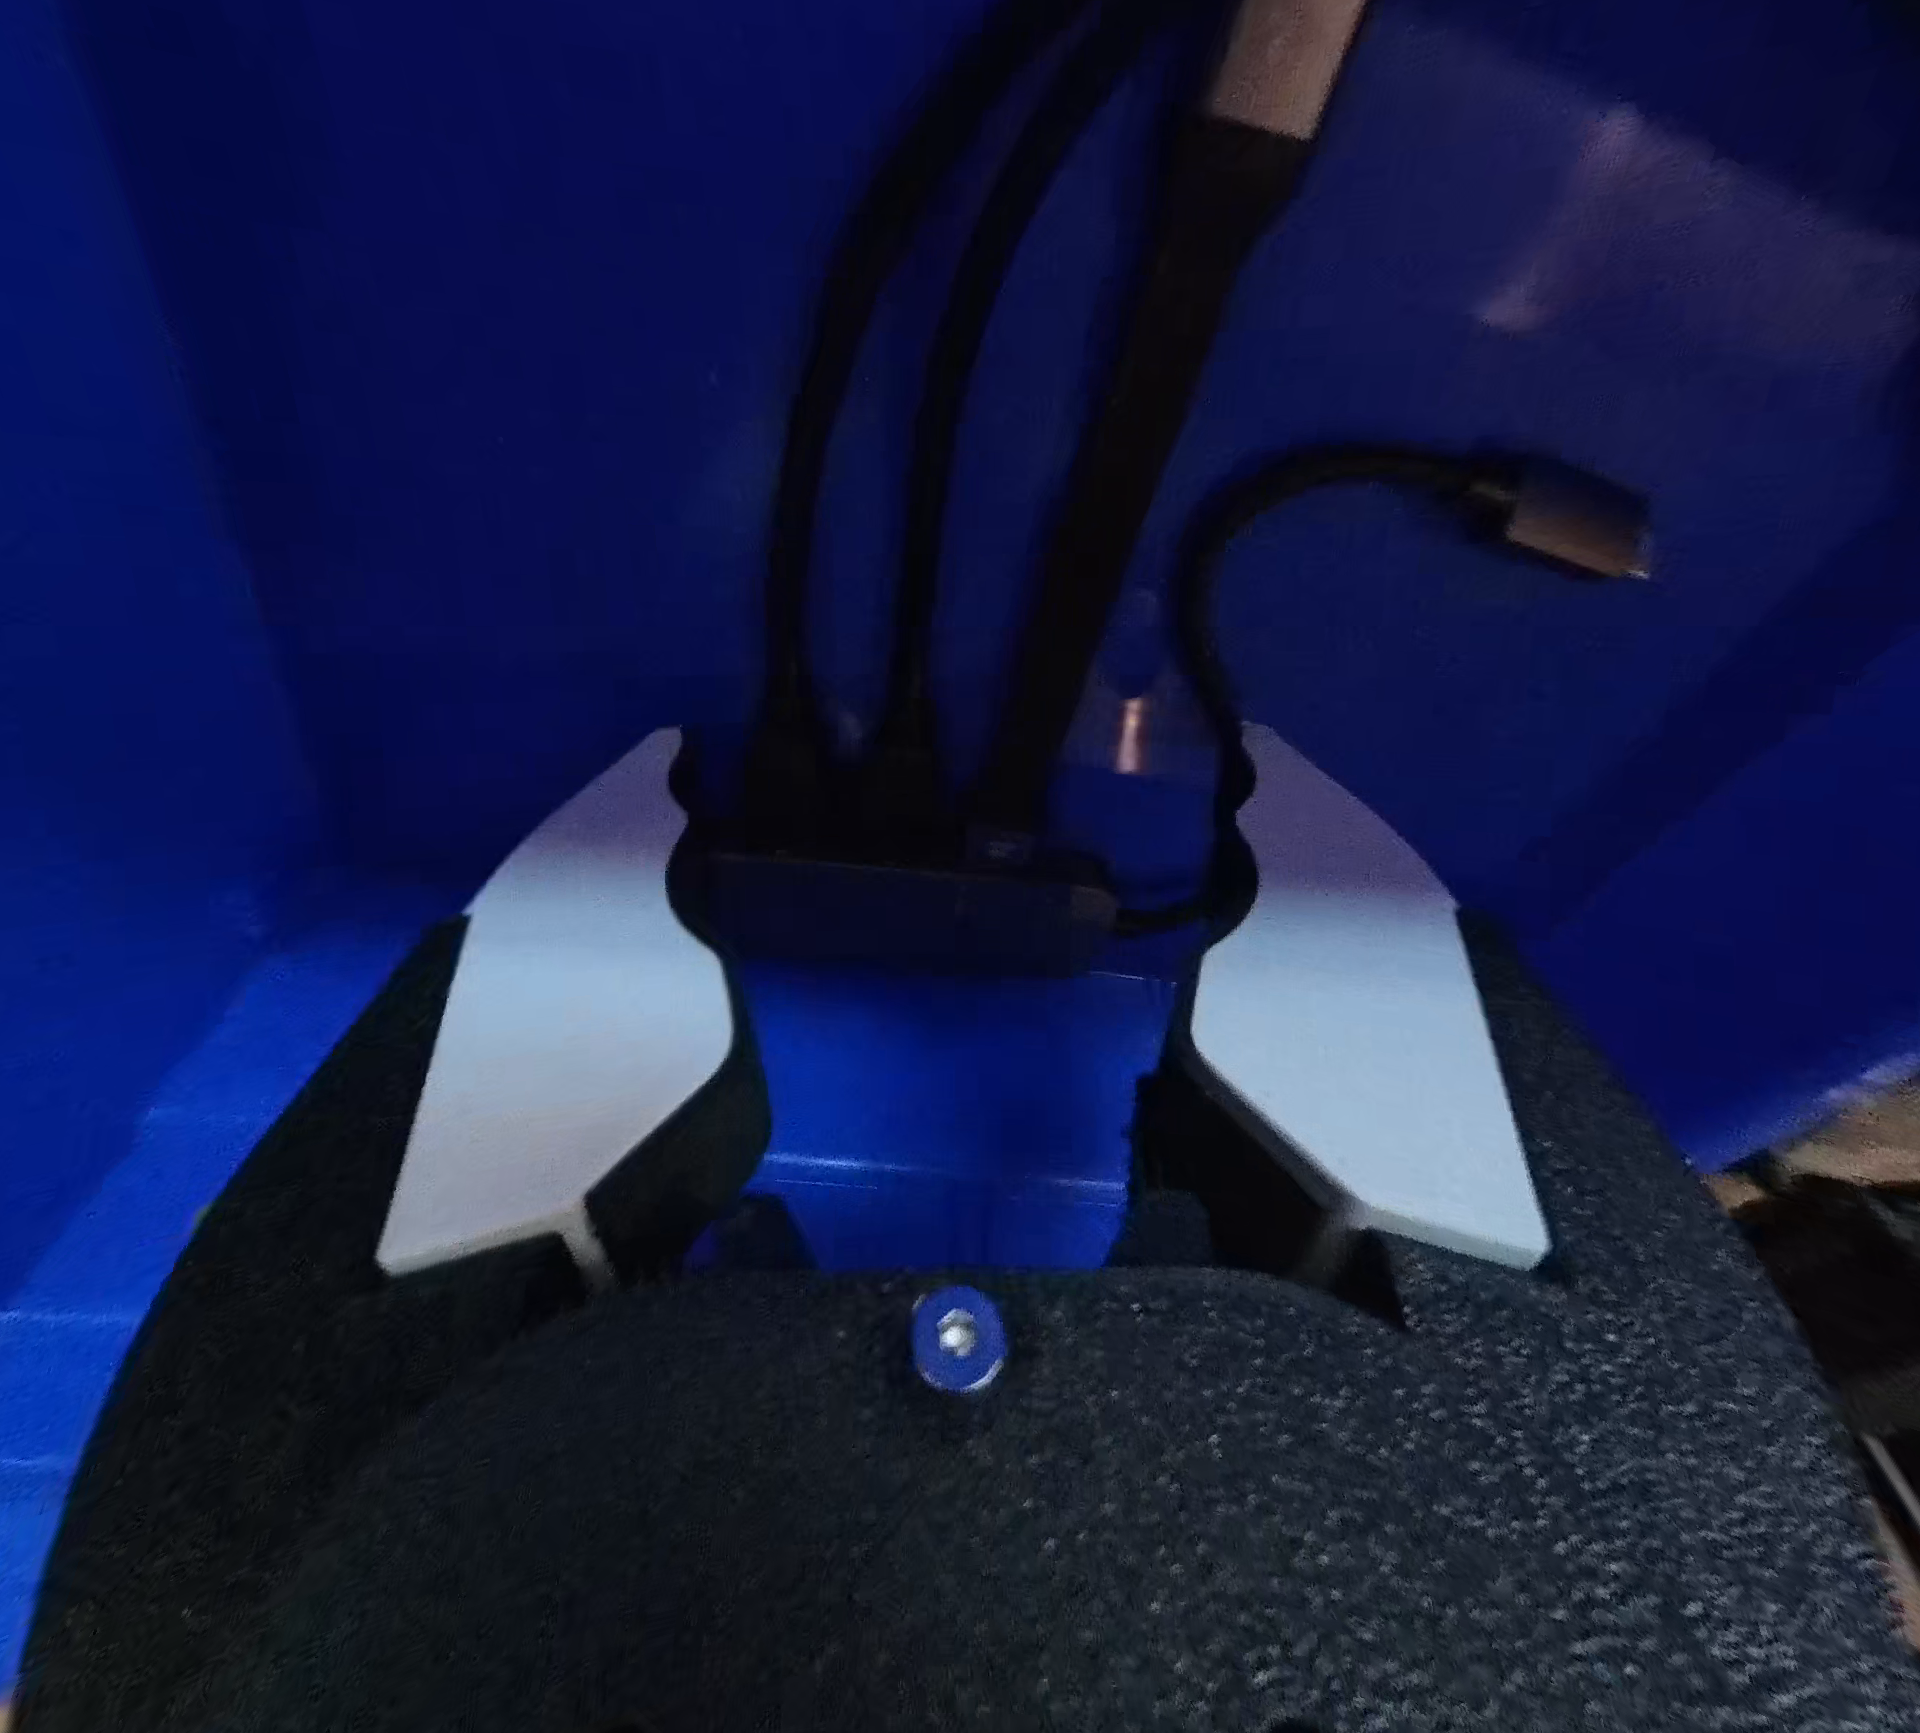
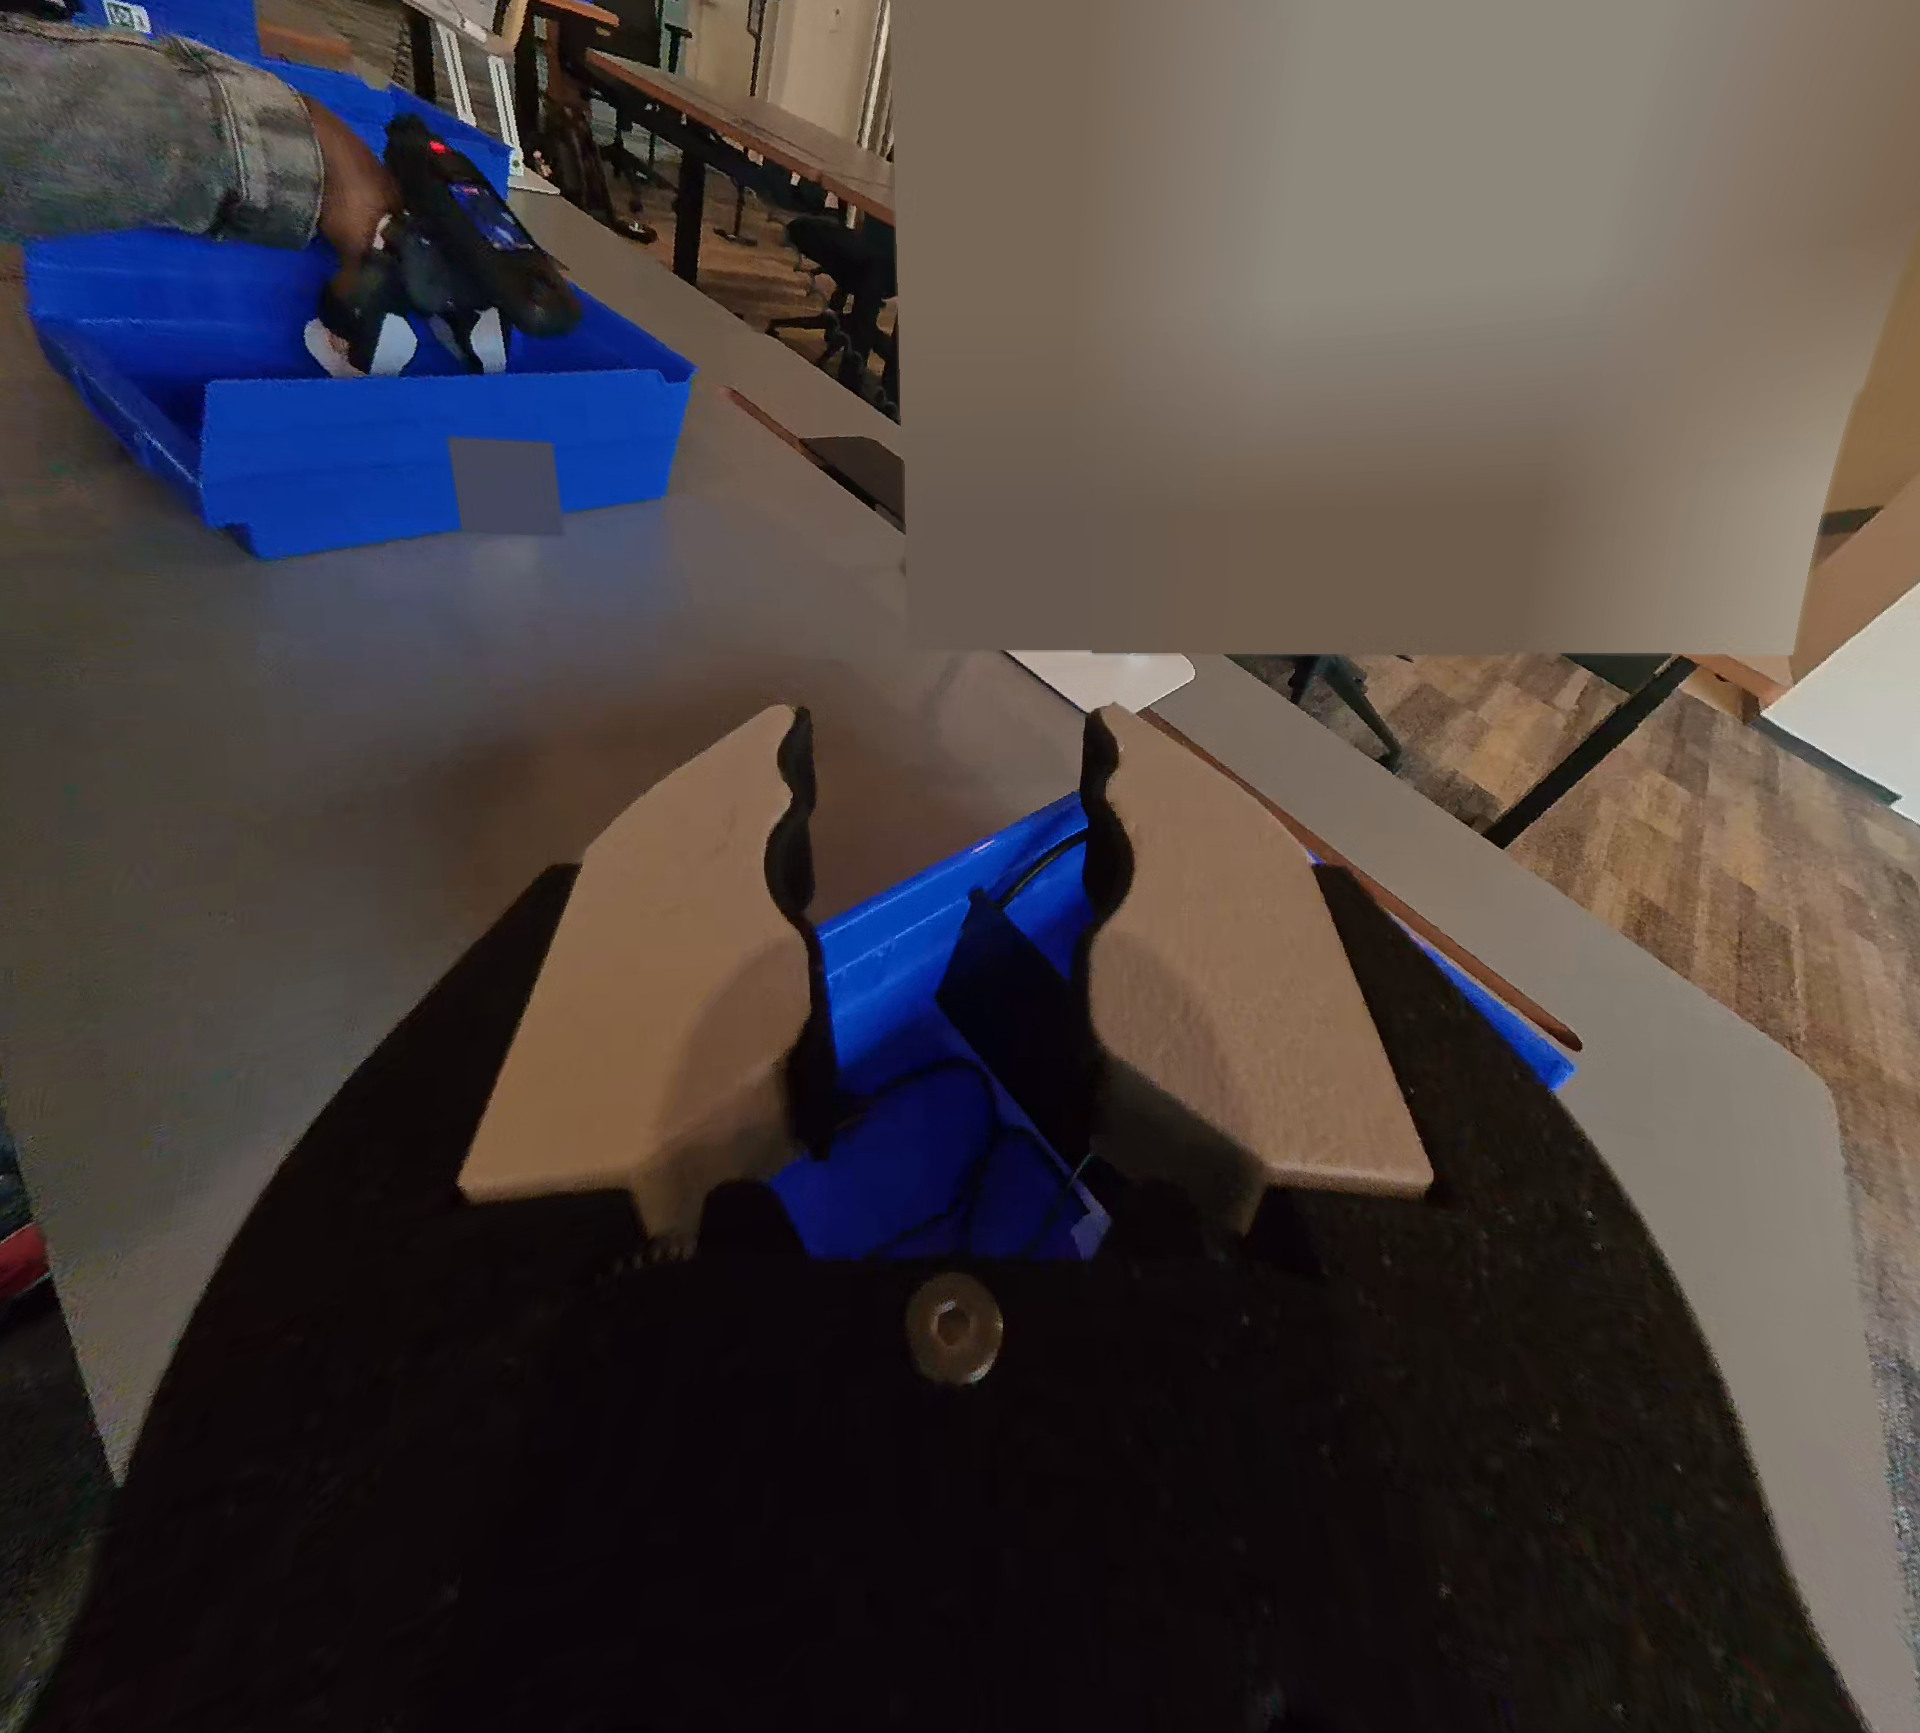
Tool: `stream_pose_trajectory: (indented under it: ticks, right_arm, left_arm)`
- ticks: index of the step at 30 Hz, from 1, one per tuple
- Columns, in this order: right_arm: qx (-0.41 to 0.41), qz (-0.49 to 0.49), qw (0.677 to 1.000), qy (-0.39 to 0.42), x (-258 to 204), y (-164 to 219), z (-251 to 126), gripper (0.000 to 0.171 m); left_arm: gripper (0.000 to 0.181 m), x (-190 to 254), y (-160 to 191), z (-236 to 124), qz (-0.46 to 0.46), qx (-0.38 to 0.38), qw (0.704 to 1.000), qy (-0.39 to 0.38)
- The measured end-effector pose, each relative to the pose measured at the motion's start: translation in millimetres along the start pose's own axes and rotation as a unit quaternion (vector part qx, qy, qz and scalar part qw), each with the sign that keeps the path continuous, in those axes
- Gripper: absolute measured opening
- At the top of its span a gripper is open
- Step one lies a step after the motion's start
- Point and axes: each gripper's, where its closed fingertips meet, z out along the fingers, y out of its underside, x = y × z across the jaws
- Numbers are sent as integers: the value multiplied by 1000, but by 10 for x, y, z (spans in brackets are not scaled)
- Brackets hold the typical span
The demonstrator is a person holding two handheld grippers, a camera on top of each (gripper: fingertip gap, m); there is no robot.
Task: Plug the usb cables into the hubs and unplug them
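In the left wrist view my left gripper (image 1: 961, 748) is down inside a blue bin (image 1: 364, 333). Its fingers stand wide, with a black USB hub (image 1: 894, 899) spanning the gap between the pads. Several black cables (image 1: 831, 436) rise from the hub. One loose cable ends in a metal plug (image 1: 1294, 47). The hub's short lead curls right to another plug (image 1: 1558, 530). My right gripper (image 2: 945, 738) is open and empty above a second blue bin (image 2: 914, 956), which holds a black hub (image 2: 1013, 987) and a thin cable (image 2: 935, 1091).
The right wrist view shows the left gripper (image 2: 416, 343) far off in its blue bin (image 2: 416, 457) on the grey table (image 2: 416, 748), held by a person's hand with a grey sleeve (image 2: 156, 135). The table edge runs on the right, with floor beyond it. About 60 cm separates my left fingertips from my right.
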Motion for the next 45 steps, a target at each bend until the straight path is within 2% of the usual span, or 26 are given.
stream_pose_trajectory:
  ticks: [2,5,6,12,13,17,19,20,25,28,30,33,38,43,45]
  right_arm:
    - [-6,0,1000,-2,-2,32,18,49]
    - [-14,-2,1000,0,-2,65,32,49]
    - [-16,-3,1000,1,-1,73,32,49]
    - [-4,-2,1000,5,5,19,-14,49]
    - [-1,-1,1000,5,3,6,-21,49]
    - [5,-1,1000,4,-14,-33,-28,48]
    - [6,-5,1000,1,-42,-49,-29,49]
    - [6,-7,1000,0,-54,-56,-29,48]
    - [8,-13,1000,-1,-95,-99,-39,49]
    - [13,-14,1000,-2,-115,-133,-56,48]
    - [17,-14,1000,-7,-139,-149,-53,48]
    - [17,-13,1000,-16,-186,-150,-10,48]
    - [7,-18,999,-45,-351,-124,142,48]
    - [27,-7,994,-108,-738,-196,417,47]
    - [60,12,986,-152,-1002,-300,559,47]
  left_arm:
    - [92,1,6,-2,6,9,1000,1]
    - [67,38,11,-33,13,23,1000,0]
    - [51,17,10,-29,18,34,999,-17]
    - [43,46,26,-216,32,94,990,-98]
    - [27,-31,40,-347,23,116,984,-137]
    - [25,-35,34,-912,-25,256,944,-207]
    - [10,-11,80,-1108,-43,298,923,-238]
    - [11,27,81,-1177,-49,323,914,-242]
    - [10,207,88,-1215,-42,360,897,-252]
    - [11,258,62,-1340,-49,401,876,-265]
    - [11,241,66,-1521,-66,443,846,-289]
    - [10,235,160,-1858,-121,506,781,-345]
    - [10,329,312,-2263,-212,593,672,-390]
    - [10,559,299,-2659,-266,700,561,-352]
    - [10,694,191,-2767,-266,738,530,-323]
